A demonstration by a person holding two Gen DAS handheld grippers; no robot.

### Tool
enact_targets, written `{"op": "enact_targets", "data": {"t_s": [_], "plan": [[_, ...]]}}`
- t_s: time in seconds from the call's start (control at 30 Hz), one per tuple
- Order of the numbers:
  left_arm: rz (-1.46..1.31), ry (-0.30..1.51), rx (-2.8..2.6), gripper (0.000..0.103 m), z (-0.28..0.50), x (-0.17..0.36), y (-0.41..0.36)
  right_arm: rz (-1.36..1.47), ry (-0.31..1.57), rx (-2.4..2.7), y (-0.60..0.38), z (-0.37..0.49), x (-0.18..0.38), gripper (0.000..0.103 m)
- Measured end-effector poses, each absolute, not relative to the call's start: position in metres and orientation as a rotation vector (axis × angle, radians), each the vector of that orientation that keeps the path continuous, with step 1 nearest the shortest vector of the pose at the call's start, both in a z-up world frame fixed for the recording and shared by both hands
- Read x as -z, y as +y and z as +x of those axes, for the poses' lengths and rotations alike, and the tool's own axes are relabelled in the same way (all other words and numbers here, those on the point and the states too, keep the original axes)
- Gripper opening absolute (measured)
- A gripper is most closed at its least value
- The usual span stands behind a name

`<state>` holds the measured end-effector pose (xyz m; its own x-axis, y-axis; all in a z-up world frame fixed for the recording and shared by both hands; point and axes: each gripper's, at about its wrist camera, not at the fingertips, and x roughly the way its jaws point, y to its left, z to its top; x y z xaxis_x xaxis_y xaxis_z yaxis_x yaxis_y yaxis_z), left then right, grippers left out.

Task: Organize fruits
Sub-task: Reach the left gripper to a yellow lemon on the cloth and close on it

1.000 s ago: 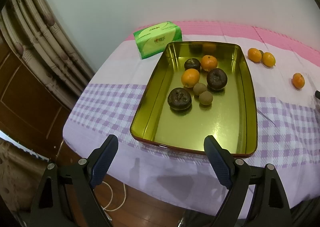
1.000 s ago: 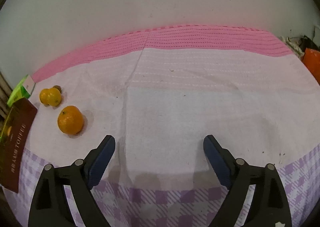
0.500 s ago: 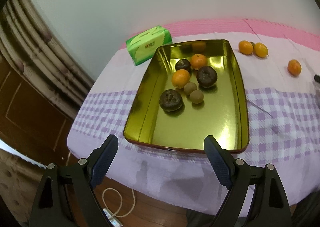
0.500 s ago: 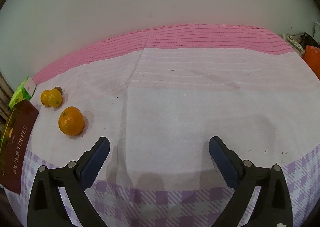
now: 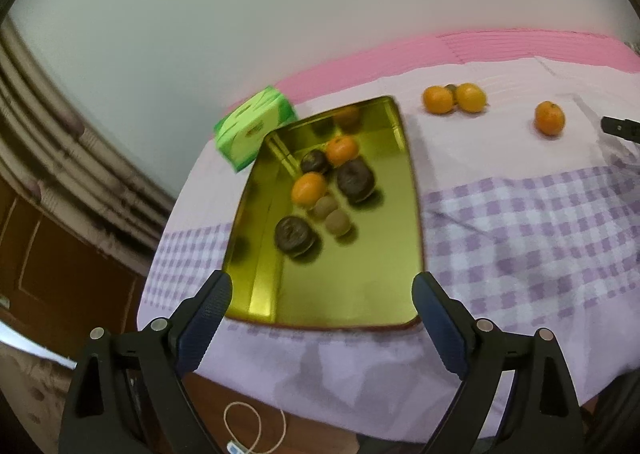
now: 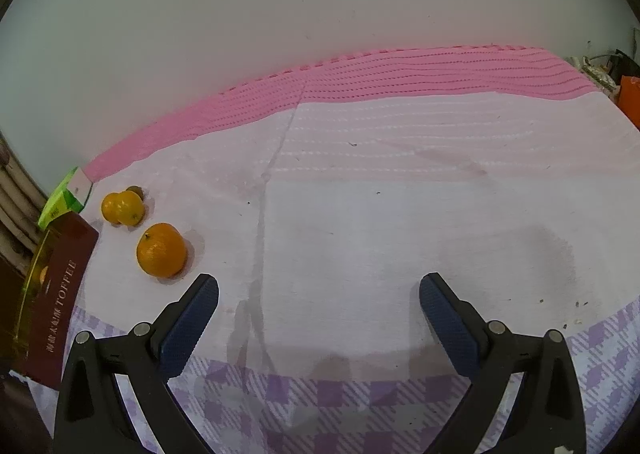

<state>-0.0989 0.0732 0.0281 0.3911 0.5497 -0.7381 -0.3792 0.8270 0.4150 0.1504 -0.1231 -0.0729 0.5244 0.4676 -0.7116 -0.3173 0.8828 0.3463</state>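
A gold metal tray (image 5: pixel 372 290) lies on the table and holds two oranges (image 5: pixel 309 187), three dark round fruits (image 5: pixel 355 179) and two small brown kiwis (image 5: pixel 337 222). Outside it on the cloth lie a pair of oranges (image 5: pixel 454 98) with a small dark fruit between them, and a single orange (image 5: pixel 549 117). My left gripper (image 5: pixel 322 308) is open and empty at the tray's near edge. My right gripper (image 6: pixel 319 312) is open and empty, just right of the single orange (image 6: pixel 161 250); the pair (image 6: pixel 122 207) lies farther left. The tray's dark red wall (image 6: pixel 56 306) shows at the left edge.
A green tissue box (image 5: pixel 253 128) stands beyond the tray's far left corner, near the wall. The table has a pink, white and purple checked cloth (image 6: pixel 400 213). Brown curtains and a wooden panel are at the left. A white cord lies on the floor (image 5: pixel 256 426).
My left gripper has swung right and pulled back slightly, so the tray sits more to the left and the loose oranges show nearer. My right gripper has edged toward the single orange.
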Motion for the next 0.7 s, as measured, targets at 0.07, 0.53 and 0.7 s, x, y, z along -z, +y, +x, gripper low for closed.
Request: {"op": "enact_targets", "data": {"t_s": [0.07, 0.53, 0.7], "plan": [[0.206, 1.008, -0.578, 0.092, -0.092, -0.029, 0.067, 0.192, 0.903, -0.48, -0.124, 0.151, 0.073, 0.1], [0.232, 1.009, -0.187, 0.092, 0.001, -0.043, 0.027, 0.264, 0.897, -0.517, -0.132, 0.153, 0.073, 0.1], [0.235, 0.999, 0.007, 0.092, 0.047, -0.046, 0.043, 0.283, 0.895, -0.525, -0.134, 0.153, 0.074, 0.1]]}}
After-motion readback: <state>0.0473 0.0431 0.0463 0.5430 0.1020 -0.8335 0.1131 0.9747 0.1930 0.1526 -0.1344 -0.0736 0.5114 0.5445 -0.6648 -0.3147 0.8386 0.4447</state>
